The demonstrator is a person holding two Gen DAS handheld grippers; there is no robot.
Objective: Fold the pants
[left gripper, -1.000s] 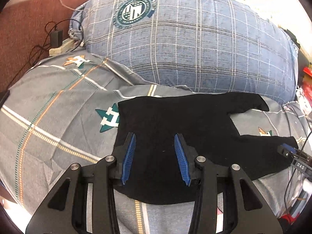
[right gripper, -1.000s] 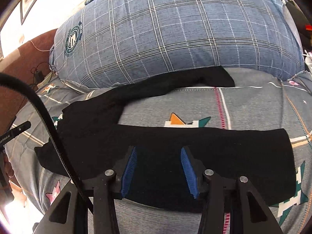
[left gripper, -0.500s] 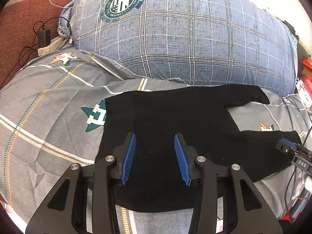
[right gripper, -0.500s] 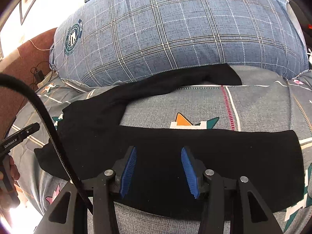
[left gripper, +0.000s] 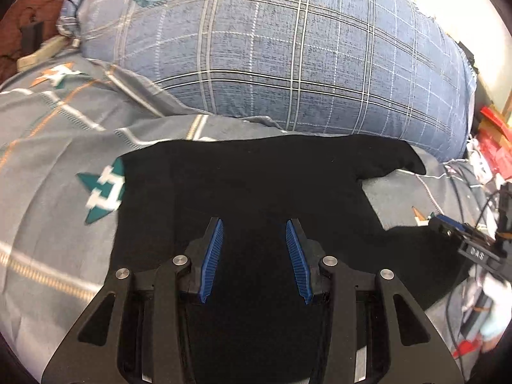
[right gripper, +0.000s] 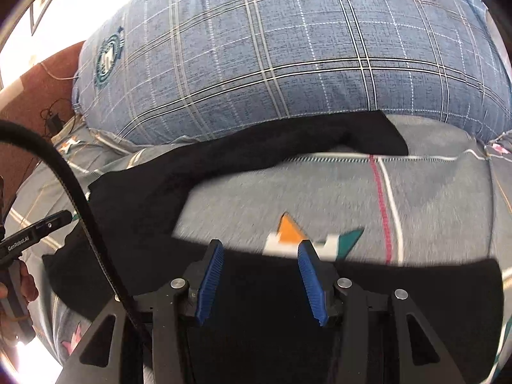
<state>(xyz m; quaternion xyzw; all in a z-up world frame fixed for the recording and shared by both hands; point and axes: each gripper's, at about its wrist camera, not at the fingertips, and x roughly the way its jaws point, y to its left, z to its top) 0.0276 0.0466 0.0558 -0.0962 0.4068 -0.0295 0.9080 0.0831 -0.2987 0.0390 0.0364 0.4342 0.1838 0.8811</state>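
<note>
I see the pants (left gripper: 249,185) lying flat on the bed (left gripper: 48,192), just in front of the big plaid pillow (left gripper: 288,57). One leg runs along the pillow's foot, its cuff touching it; the other leg lies nearer to me, with bare bedspread between them. My left tongs (left gripper: 254,240) hang over the waist end of the pants, spread, nothing between the blue pads (left gripper: 212,256). My right tongs (right gripper: 260,262) hang over the near leg's upper edge, also spread and pinching nothing. A black cable (right gripper: 80,198) crosses the right view, left of the pants.
</note>
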